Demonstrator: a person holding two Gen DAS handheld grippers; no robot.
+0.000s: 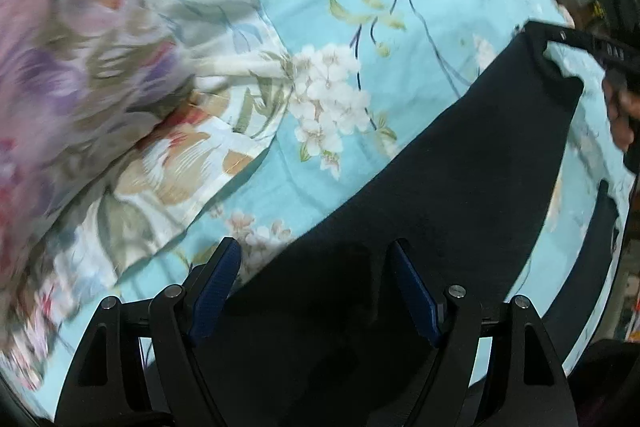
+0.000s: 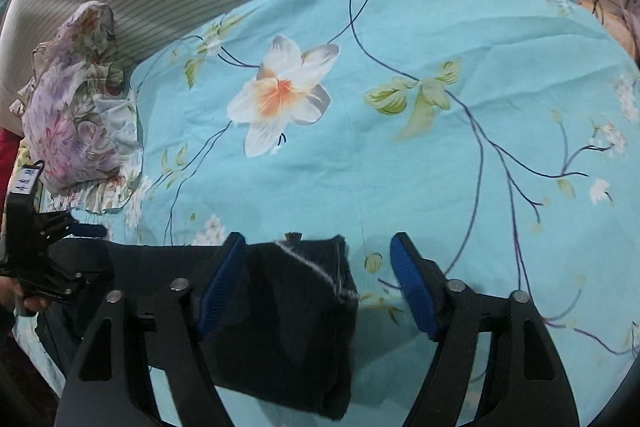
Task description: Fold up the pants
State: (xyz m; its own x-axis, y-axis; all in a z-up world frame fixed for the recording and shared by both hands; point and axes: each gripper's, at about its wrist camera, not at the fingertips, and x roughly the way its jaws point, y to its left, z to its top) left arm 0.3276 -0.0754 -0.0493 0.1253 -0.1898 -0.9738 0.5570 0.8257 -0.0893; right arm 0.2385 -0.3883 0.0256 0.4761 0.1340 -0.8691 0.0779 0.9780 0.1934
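The left gripper [image 1: 314, 283] stood spread and empty over the dark pants [image 1: 460, 163] at lower centre. The right gripper [image 2: 316, 279] was released too, straddling the hem, probably lining up a fold on the floral bedsheet [image 2: 420, 167].

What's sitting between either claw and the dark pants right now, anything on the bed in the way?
Nothing visible. The dark pants already lie between the open fingers of the left claw and the right claw. The crumpled floral cloth sits off to the side on the blue sheet.
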